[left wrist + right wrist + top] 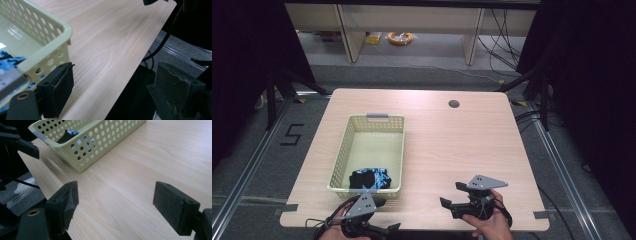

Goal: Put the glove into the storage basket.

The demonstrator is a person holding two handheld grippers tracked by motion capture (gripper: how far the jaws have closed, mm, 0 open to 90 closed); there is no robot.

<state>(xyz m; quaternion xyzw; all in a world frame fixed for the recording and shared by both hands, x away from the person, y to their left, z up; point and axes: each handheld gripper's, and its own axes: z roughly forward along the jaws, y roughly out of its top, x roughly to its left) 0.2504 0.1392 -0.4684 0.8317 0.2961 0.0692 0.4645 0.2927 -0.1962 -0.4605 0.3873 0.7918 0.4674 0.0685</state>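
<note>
- The left claw point(384, 215) sits at the near edge of the table point(452, 150), just in front of the basket's near wall; its jaws stand wide apart with nothing between them.
- In the left gripper view the inner jaw lies close against the basket's point(47, 47) near corner (whether it touches the plastic cannot be told), while the other jaw hangs out past the table point(107, 45) edge, over the dark floor.
- The right claw point(452, 195) is held over the near right part of the table, its jaws pointing left toward the basket and spread open, empty.
- The right gripper view looks along those jaws: bare wood between them, the basket point(100, 142) farther off, and the tip of the left gripper at the upper left.
- The pale yellow, perforated basket point(343, 150) stands on the left half of the table, a grey handle on its far rim.
- A bundled black and blue cloth point(371, 178) lies inside the basket at its near end (it looks like rolled socks, though the pattern is too small to be sure), its blue patches showing through the holes point(85, 138).
- A round cable hole point(454, 104) sits near the far edge of the table, well apart from everything else.
</note>
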